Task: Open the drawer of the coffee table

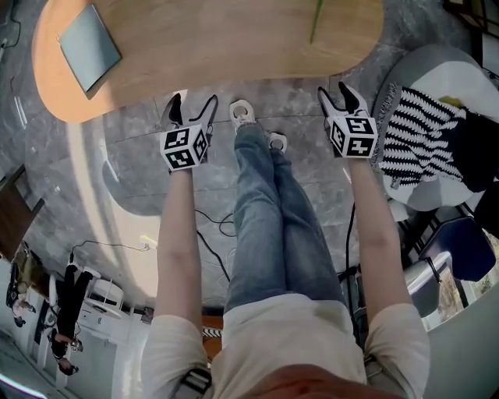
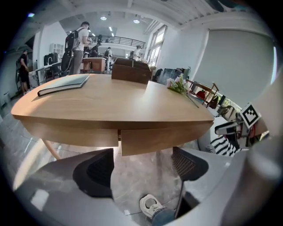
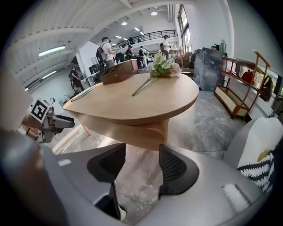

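The oval wooden coffee table stands in front of me. Its drawer front sits under the tabletop, with a narrow seam at its left end. My left gripper hangs just short of the table's near edge, and its jaws stand wide apart with only floor between them. My right gripper is level with it near the table's right end, also open and empty. Neither gripper touches the table. From the right gripper view I see the table's curved apron.
A grey notebook and a flower stem lie on the tabletop, and a brown box stands at its far side. My legs and white shoes are between the grippers. A chair with a striped cushion stands to the right.
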Demonstrator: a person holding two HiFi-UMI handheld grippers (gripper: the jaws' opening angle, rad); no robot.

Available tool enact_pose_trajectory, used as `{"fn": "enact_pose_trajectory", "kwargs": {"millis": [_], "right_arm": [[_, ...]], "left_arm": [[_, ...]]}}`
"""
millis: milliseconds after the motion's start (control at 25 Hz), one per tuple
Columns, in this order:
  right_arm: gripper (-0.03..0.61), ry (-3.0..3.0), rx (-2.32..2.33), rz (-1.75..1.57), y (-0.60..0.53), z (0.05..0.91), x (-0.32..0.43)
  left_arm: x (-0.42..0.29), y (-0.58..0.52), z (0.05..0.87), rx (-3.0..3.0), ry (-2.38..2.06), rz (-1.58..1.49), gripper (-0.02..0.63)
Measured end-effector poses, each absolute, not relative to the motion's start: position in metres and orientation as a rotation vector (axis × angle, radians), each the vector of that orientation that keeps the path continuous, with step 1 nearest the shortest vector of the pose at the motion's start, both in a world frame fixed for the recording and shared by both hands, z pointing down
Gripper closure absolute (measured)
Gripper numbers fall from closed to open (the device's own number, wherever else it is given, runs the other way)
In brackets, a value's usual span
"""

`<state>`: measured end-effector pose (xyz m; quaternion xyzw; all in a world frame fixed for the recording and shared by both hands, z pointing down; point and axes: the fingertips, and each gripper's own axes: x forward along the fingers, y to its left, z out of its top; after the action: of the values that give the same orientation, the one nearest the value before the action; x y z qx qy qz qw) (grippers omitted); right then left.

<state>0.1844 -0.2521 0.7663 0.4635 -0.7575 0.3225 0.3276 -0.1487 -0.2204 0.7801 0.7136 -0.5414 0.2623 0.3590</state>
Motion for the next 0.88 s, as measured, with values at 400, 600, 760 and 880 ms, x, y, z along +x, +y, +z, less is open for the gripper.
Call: {"fn": "enact_pose_trajectory", "kwargs": {"millis": [400,600,760,880], "right_arm": [[0.270,-1.934,1.201,0.798,-0.276,0.794,0.193],[0.265,-1.950,1.181,0.770,-0.287,0.794,0.186],[0.285,-1.961,1.165,0.758,-0.287,0.793,0.183],[0.285,-1.964,1.177,0.753,-0.287,0.793,0.182]], "left_arm": [[-0.144,-0.247,0.793,1.892,-1.374,0.702,0.153],[-0.136,-0.259,0.791,1.916,-1.370,0.692,0.153],[-0.136,-0.261,0.790,1.911,-1.376,0.693,0.153],[-0.137,-0.261,0.790,1.912,-1.380,0.697,0.153]]}}
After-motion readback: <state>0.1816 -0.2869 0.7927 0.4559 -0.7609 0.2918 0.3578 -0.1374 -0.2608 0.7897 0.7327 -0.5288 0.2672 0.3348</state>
